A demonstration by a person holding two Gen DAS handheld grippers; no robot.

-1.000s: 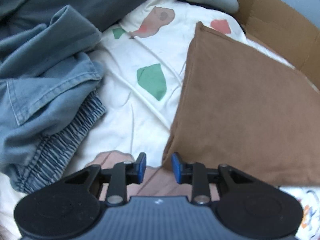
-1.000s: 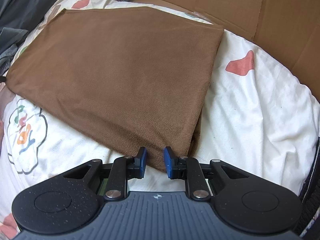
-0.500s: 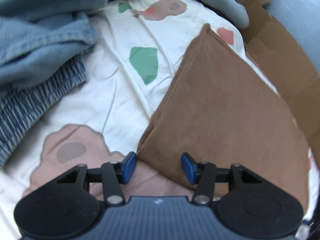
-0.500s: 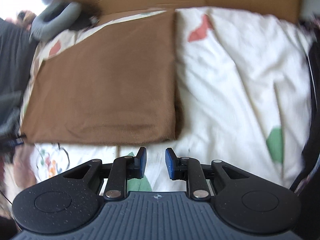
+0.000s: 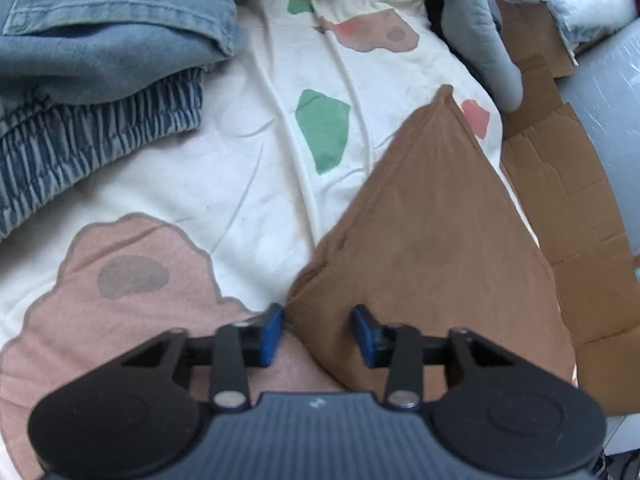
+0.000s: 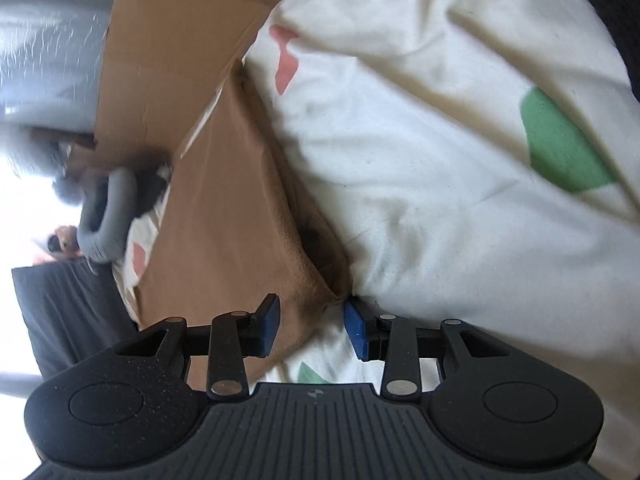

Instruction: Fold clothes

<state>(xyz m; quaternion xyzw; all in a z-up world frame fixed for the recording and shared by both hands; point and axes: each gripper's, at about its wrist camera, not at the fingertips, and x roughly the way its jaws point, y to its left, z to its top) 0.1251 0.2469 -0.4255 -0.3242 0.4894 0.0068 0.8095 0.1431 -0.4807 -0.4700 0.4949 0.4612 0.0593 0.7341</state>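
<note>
A: The left hand-held gripper point(image 5: 316, 332) is closing, with a corner of the brown cloth point(image 5: 432, 240) between its pads, not pinched yet. The right hand-held gripper point(image 6: 310, 330) is opening around another corner.

B: The cloth lies flat on the bed cover point(image 5: 248, 176). It looks soft, light and floppy, so grab corners

One brown cloth point(image 5: 432, 240); one denim garment point(image 5: 100, 60); one printed quilt point(image 5: 240, 184); two tools.

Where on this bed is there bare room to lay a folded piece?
Free: the white duvet between the denim pile and the brown cloth, and the stretch right of the brown cloth in the right wrist view. Crowded: the denim side and the cardboard edge.
</note>
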